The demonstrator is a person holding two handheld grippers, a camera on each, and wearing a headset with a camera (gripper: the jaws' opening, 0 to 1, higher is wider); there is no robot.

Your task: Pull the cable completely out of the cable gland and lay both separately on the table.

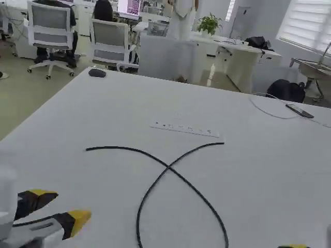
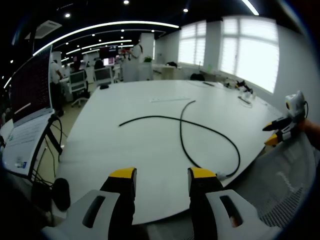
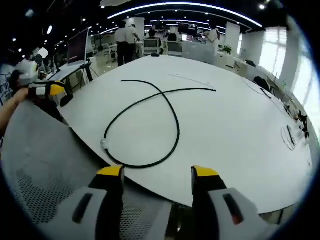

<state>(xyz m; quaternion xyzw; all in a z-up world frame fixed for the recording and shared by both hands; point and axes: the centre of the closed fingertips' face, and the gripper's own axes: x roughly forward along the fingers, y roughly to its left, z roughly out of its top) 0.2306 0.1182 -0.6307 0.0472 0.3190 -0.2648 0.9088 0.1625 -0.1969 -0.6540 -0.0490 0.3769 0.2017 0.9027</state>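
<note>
Because the cable gland sits threaded on the black cable at the loop's 8 o'clock — by the table's near edge — left gripper and right gripper hover empty, jaws apart.

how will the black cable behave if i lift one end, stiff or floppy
Probably floppy: the black cable lies in a loose loop crossing over itself, so a lifted end would likely sag and drag the rest. It looks thin, so likely light. The white table looks smooth, so it may slide when pulled.
</note>
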